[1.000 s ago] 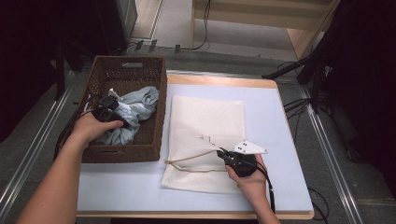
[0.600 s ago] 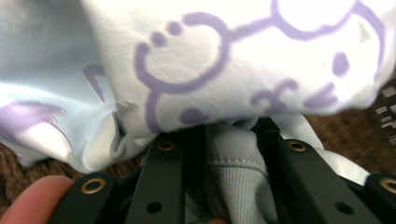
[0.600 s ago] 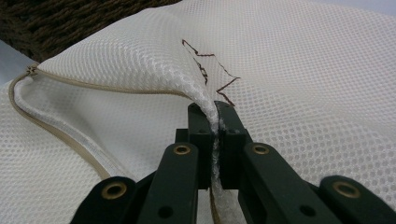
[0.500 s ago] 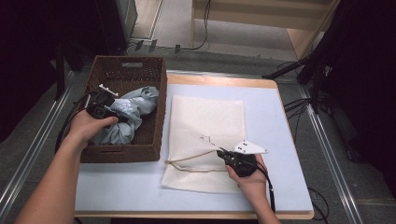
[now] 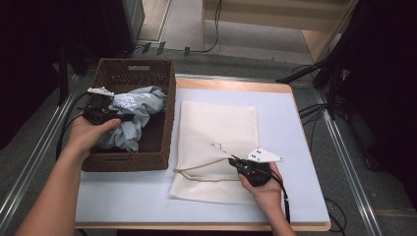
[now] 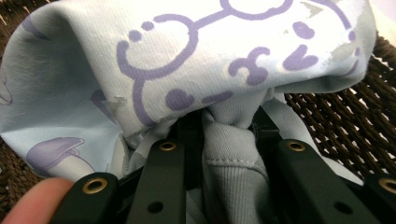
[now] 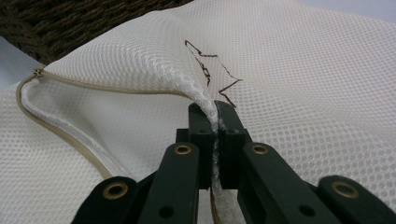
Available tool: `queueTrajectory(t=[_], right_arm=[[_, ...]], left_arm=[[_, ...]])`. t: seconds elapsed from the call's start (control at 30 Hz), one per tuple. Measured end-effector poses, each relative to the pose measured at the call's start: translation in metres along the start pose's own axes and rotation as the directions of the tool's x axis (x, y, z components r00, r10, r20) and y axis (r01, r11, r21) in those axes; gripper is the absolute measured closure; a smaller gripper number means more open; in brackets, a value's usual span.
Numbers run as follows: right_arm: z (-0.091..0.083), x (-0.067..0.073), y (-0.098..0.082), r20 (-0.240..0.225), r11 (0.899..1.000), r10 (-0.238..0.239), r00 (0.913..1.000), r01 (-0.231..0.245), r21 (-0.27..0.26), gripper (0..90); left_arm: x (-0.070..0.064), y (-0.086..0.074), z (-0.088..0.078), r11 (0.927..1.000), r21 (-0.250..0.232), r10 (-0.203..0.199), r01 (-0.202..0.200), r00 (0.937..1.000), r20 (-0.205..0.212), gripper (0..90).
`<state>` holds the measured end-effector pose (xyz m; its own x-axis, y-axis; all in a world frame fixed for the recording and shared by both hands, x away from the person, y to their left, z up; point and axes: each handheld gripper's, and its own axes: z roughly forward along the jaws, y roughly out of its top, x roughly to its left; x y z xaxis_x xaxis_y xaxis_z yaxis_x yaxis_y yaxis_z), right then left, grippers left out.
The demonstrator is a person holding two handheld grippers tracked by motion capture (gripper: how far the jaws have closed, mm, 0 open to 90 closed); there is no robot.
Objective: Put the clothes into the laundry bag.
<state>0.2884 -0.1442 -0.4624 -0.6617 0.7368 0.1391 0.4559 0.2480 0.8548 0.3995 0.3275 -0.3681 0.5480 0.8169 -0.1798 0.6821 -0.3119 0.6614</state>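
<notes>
Two hand-held grippers are at work: the left hand-held gripper [image 5: 114, 117], its jaws having just been closing, is clamped on a bunched fold of the pale blue printed garment [image 6: 196, 70] inside the wicker basket [image 5: 164, 105], while the right hand-held gripper [image 7: 212, 123] pinches the mesh laundry bag [image 5: 216, 128] at its opening edge on the tabletop [image 5: 290, 142]. Best to lift the garment straight up until it clears the basket's near wall, then carry it across to the bag's mouth, raised wider first. Open tabletop lies right of the bag.
</notes>
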Motion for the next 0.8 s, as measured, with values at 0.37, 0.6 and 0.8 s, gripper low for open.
queueTrajectory(t=[0.37, 0.6, 0.8], right_arm=[[-0.001, 0.002, 0.000, -0.005, 1.000, 0.001, 1.0000, -0.001, -0.015, 87.9], [0.000, 0.001, -0.001, -0.014, 1.000, 0.012, 0.9998, -0.013, -0.011, 87.8], [0.000, 0.001, 0.000, -0.013, 1.000, 0.010, 0.9999, -0.010, -0.011, 87.9]], left_arm=[[-0.003, 0.000, -0.015, 0.9920, -0.126, 0.010, -0.010, 0.9999, -0.002, 72.9], [-0.001, 0.002, -0.028, 0.9803, -0.193, -0.041, 0.044, 0.9990, 0.018, 73.0], [-0.011, 0.003, -0.035, 0.9727, -0.232, -0.013, 0.012, 0.9999, -0.006, 73.0]])
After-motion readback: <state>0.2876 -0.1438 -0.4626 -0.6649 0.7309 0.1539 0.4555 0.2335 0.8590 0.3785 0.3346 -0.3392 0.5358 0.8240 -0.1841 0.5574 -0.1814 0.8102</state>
